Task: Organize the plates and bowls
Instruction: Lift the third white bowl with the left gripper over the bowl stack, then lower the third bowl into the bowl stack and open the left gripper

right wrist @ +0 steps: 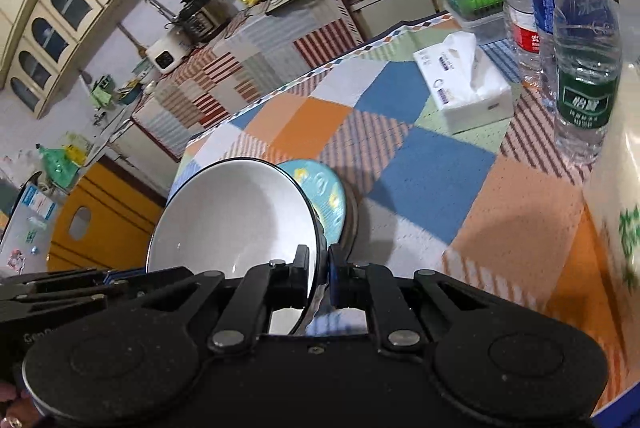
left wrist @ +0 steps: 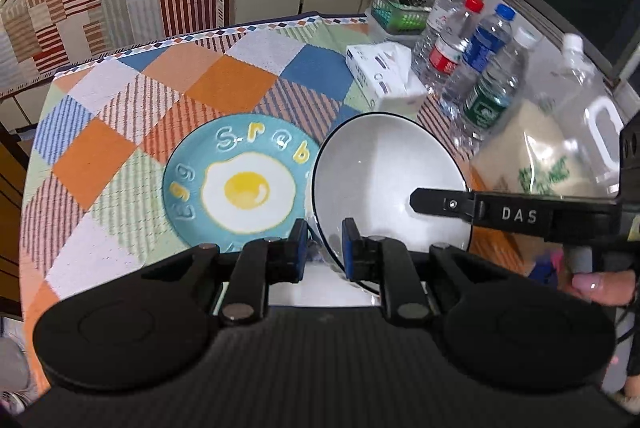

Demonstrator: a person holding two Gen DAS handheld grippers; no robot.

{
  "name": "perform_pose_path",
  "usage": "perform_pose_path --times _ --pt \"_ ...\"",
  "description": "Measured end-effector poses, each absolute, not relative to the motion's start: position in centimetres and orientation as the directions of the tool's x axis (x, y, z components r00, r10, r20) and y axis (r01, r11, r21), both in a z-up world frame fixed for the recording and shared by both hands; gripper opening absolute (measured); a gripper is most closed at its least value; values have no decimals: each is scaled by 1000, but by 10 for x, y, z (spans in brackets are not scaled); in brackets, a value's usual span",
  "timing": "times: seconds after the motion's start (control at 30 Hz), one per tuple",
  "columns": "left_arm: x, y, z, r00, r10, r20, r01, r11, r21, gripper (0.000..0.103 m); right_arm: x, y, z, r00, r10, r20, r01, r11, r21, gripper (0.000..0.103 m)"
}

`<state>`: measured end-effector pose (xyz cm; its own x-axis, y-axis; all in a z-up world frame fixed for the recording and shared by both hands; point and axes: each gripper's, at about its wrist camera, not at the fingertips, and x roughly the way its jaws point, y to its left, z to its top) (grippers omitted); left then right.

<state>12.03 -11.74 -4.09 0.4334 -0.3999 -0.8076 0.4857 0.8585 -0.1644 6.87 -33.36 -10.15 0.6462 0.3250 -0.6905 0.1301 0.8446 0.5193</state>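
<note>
My left claw [left wrist: 324,248] is clamped on the near rim of the white bowl [left wrist: 384,172], and my right claw [right wrist: 319,274] pinches that bowl's rim too, its arm lettered "DAS". The bowl hangs tilted above the checked tablecloth [left wrist: 248,76]. Just left of it lies the blue plate [left wrist: 240,184] with a fried egg and raised letters reading "Egg". Farther right sit a tissue pack [left wrist: 384,72] and water bottles [left wrist: 472,60] with red, blue and green labels.
</note>
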Motion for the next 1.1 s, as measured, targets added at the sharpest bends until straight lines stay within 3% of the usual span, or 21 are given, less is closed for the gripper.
perform_pose_path --times 0.37,0.83,1.1 --pt "79 -79 -61 370 -407 -835 489 850 -198 15 35 -298 -101 611 345 -713 84 867 491 14" --pt "88 -71 -105 250 -351 -903 416 880 -227 15 39 -273 -127 552 324 -768 58 904 424 14" --pt "97 -68 -120 223 -332 -917 363 901 -238 15 41 -250 -129 552 243 -797 9 955 297 14"
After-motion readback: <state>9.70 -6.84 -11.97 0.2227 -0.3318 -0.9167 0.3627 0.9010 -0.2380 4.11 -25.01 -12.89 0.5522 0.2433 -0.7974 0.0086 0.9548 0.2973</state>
